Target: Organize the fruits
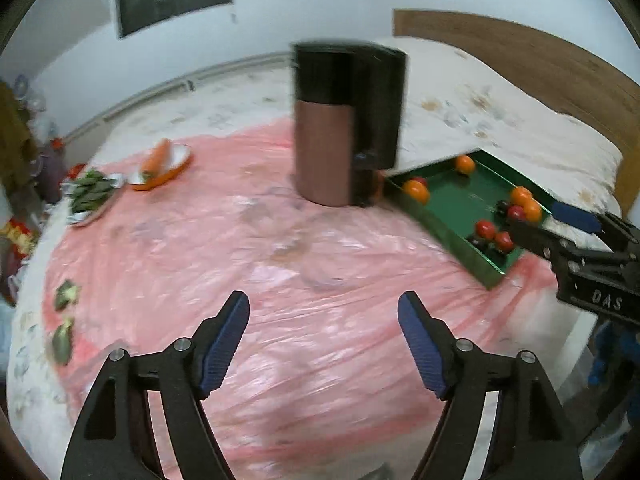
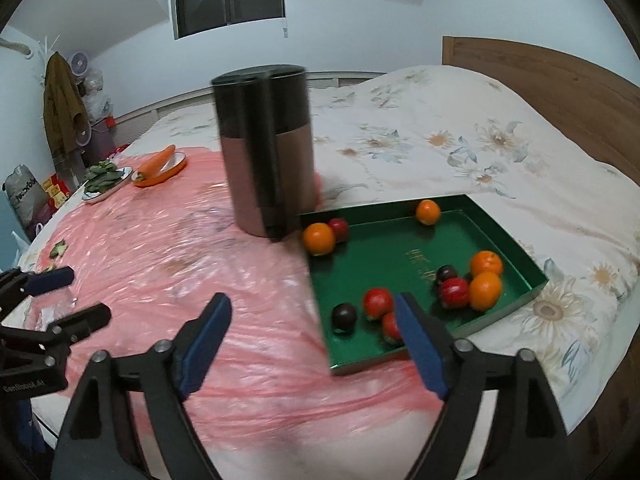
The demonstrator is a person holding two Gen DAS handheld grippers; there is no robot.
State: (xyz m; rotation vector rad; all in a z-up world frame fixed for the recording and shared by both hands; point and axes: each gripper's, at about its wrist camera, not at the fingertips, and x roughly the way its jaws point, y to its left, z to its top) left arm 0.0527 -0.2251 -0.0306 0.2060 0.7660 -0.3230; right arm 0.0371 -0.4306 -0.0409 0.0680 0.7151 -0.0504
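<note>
Left gripper (image 1: 323,344): jaws spread wide, nothing between them, held above the pink sheet.
Right gripper (image 2: 314,340): also spread wide and holding nothing; in the left wrist view its fingers reach toward the tray's near-right corner.
Bed (image 2: 460,128): floral cover, the work surface for everything.
Pink plastic sheet (image 2: 168,264): spread over the bed's near part, wrinkled.
Canister (image 2: 266,148): tall, dark top over copper body, upright just beside the tray's far-left corner.
Green tray (image 2: 400,256): shallow, lying partly on the sheet, partly on the cover; all the round fruits lie inside it.
Oranges (image 2: 319,239): four, one at the far-left corner, one by the far wall, two together at the right.
Red fruits (image 2: 377,302): scattered, mixed in among the oranges.
Dark fruits (image 2: 344,317): two, one near the front, one at the right cluster.
Carrot (image 2: 156,162): on an orange dish, well apart at the left.
Progress: fruits are gathered in the tray but mingled by kind; whether grouping is wanted, I cannot judge.
</note>
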